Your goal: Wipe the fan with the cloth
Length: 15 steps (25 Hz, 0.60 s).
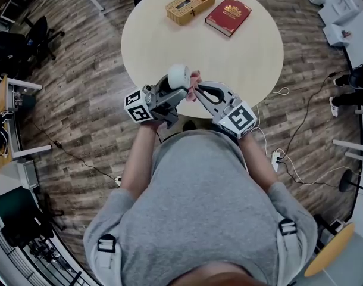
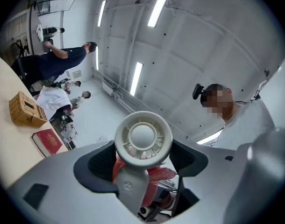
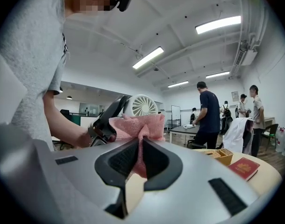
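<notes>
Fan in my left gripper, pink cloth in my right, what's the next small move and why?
Probably draw the right hand-held gripper so its pink cloth rubs across the back of the fan head. The left hand-held gripper is shut on the fan's handle, holding it up, and the cloth, pinched in the right jaws, sits close behind it; contact isn't clear.

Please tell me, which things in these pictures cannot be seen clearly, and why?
- Whether the cloth touches the fan: too small in the head view; in the right gripper view the cloth covers the fan's lower part.
- Fan's handle end: left gripper view, hidden by the body of the left tongs.
- Book title: too small in every view.
- Basket contents: too small in the head view.
</notes>
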Each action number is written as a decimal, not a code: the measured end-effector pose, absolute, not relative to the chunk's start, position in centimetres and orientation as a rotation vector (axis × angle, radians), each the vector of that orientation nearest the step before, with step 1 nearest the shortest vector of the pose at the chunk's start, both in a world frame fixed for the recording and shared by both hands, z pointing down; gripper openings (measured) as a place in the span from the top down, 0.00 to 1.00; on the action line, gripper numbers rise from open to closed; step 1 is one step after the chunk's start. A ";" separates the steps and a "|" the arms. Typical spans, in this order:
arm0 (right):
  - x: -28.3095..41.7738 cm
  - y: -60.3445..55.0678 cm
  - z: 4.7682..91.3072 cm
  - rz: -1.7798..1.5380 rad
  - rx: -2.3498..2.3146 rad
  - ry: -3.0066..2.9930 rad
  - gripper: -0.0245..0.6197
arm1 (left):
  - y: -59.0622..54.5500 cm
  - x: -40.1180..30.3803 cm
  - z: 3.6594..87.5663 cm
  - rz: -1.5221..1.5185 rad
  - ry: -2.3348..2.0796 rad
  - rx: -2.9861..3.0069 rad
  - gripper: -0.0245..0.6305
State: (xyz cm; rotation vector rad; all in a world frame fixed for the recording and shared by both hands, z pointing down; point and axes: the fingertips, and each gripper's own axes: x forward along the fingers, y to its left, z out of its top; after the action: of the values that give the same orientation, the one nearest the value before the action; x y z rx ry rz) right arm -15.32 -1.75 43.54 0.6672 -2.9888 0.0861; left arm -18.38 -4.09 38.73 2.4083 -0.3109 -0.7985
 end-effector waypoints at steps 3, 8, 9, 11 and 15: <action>-15.0 -1.2 43.9 0.028 0.628 -3.010 0.92 | -4.7 -18.1 39.1 -0.756 -0.405 2.442 0.40; -14.5 -0.5 44.4 0.101 0.606 -3.018 0.92 | -5.7 -17.7 40.2 -0.677 -0.531 2.469 0.40; -14.4 -0.3 44.4 0.148 0.613 -3.012 0.92 | -5.7 -17.6 40.4 -0.658 -0.553 2.471 0.40; -14.1 -0.1 44.4 0.198 0.623 -3.003 0.92 | -5.7 -17.3 40.8 -0.626 -0.576 2.472 0.40; -12.1 -0.8 44.6 0.077 0.623 -2.985 0.92 | -5.7 -16.6 41.3 -0.594 -0.638 2.474 0.40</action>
State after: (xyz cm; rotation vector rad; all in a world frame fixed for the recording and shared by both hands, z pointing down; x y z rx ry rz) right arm -12.11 -0.85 44.59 0.6232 -2.9854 0.0768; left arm -16.60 -5.74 41.27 2.4739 -0.6376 -0.5936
